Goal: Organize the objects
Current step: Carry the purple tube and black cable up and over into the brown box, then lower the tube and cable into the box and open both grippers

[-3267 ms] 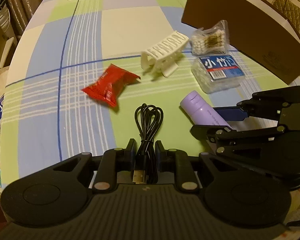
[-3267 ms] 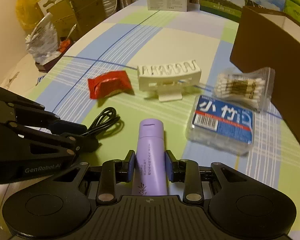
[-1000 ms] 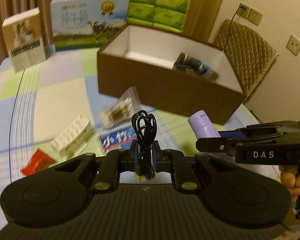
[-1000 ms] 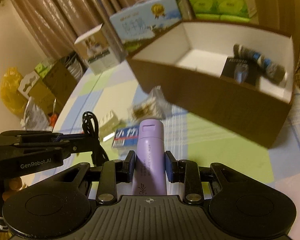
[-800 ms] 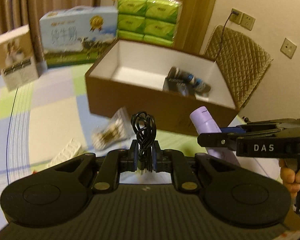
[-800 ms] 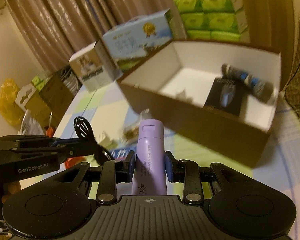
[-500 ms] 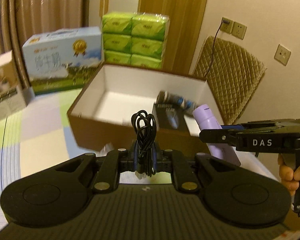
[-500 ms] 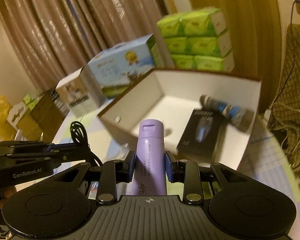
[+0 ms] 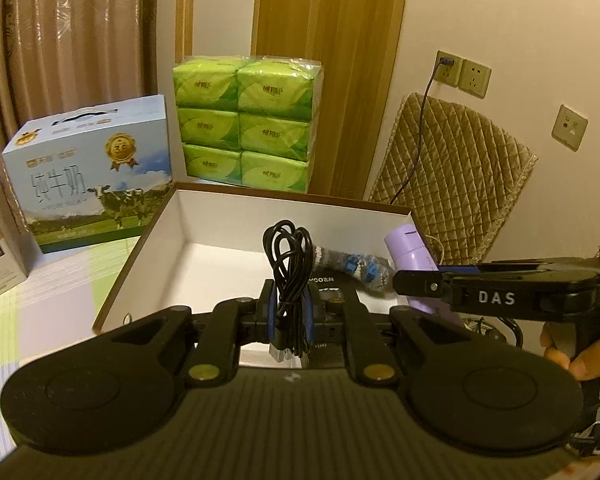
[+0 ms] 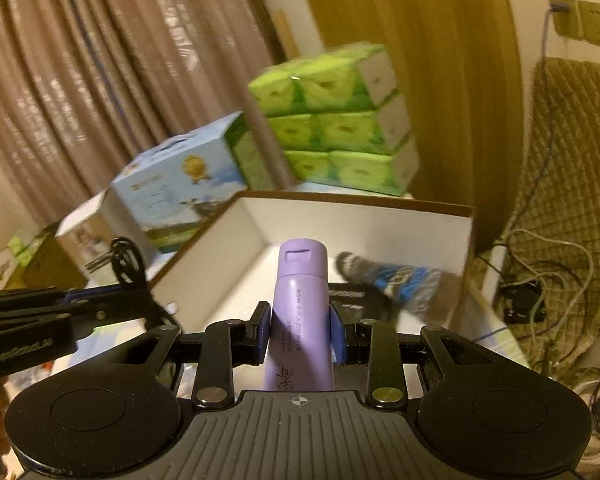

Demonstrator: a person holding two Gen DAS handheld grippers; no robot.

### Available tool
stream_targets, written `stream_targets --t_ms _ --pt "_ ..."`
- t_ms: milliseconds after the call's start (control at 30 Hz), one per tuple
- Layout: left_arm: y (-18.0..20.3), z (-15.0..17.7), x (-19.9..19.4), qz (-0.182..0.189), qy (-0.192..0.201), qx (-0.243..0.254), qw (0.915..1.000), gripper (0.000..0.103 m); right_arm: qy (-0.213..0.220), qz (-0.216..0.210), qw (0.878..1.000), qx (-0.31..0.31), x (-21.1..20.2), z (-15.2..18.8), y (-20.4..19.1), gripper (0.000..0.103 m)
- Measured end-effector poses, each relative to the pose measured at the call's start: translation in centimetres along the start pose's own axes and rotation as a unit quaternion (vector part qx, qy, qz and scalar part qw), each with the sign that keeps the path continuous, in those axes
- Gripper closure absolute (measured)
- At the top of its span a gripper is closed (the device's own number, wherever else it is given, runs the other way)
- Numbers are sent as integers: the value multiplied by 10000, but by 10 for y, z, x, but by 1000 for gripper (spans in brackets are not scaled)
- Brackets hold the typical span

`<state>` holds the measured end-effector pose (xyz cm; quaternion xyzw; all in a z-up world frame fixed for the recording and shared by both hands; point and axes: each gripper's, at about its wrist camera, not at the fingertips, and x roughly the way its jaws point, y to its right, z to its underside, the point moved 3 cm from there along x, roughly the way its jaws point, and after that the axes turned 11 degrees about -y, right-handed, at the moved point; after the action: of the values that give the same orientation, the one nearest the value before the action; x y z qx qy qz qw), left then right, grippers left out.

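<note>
The coiled black cable (image 9: 288,276) stands upright, pinched in the clenched left tool (image 9: 290,318), held above the near wall of the open brown box (image 9: 148,240). Just to its right, the purple bottle (image 10: 300,312) is gripped around its middle by the right tool (image 10: 300,334), cap pointing forward over the box's white interior, where a rolled grey-and-blue sock (image 10: 396,280) and a flat black package (image 10: 350,294) lie. Behind the box on the checked surface (image 9: 40,304) stand a blue milk carton (image 9: 88,172) and stacked green tissue packs (image 9: 248,120).
</note>
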<state>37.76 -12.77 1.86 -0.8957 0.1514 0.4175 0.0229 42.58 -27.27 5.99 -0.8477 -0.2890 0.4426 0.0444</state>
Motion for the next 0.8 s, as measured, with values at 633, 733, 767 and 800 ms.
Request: stream_targets --t_ms 633,733,767,800 --pt "-6 -13 68 -11 -563 -11 9984 93 -413 1402 9893 22 66 -6 42 74" --pt "-8 -11 78 -25 -667 -25 9978 93 -370 1252 9914 106 65 -8 43 71" --pt "-8 -10 81 -32 -704 -16 9975 93 -367 1217 9918 114 64 -9 43 66" --pt "-8 -10 84 -39 -732 -13 9973 93 -354 1197 9921 122 64 -9 43 60"
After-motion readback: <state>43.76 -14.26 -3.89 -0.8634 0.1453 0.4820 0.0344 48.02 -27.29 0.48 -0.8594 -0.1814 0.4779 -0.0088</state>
